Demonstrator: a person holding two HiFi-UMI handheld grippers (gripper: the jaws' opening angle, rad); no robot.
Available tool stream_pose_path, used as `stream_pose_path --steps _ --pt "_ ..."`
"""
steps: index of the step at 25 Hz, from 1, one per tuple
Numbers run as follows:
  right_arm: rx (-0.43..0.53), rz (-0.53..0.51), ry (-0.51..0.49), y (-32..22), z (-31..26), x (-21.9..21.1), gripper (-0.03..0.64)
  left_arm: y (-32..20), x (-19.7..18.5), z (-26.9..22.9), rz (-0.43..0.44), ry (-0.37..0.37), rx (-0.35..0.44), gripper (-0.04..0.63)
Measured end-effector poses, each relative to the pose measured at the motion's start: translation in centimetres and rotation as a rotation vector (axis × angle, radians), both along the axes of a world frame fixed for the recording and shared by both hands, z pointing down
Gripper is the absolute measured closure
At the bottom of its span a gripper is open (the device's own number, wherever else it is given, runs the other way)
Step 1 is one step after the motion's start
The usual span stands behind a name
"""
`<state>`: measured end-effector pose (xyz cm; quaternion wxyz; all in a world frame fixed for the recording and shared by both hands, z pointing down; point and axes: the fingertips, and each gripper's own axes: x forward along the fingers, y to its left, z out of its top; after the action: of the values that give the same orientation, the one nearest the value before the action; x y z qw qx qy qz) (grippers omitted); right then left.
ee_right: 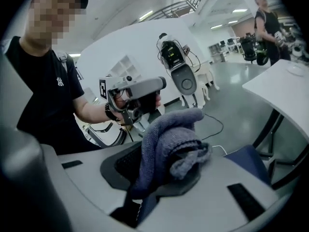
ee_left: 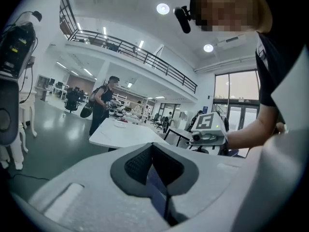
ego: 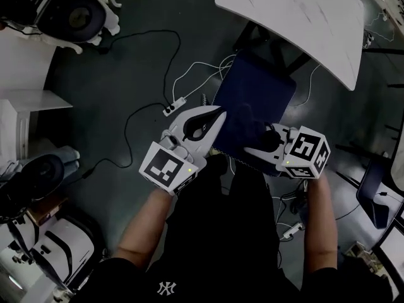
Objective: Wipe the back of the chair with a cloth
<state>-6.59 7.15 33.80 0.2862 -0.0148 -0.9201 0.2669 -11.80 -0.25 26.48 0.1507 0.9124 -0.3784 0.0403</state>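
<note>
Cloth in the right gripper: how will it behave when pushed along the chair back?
Likely floppy: the cloth droops in folds over the right gripper. Probably light and grippy, given its knitted look, so it may bunch.

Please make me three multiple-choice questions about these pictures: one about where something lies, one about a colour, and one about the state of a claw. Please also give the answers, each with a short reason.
1. Where does the power strip lie?
A. on a shelf
B. on the chair seat
C. on the floor, left of the chair in the head view

2. What colour is the chair?
A. blue
B. red
C. yellow

3. What is the state of the right claw?
A. wide open and empty
B. shut on a cloth
C. shut on a cable

Answers:
1 C: the head view shows the white strip with its cables on the dark floor beside the chair.
2 A: the seat is dark blue in the head view.
3 B: the right gripper view shows the grey-blue cloth bunched between the jaws.
</note>
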Motion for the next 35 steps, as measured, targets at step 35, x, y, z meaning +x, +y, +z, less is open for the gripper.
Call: stream_pose_path --steps 35 --pt "-0.306 -0.362 -0.051 0.2 20.6 -3.6 0.528 -9.4 2.8 16.6 0.004 0.020 -0.141 0.586"
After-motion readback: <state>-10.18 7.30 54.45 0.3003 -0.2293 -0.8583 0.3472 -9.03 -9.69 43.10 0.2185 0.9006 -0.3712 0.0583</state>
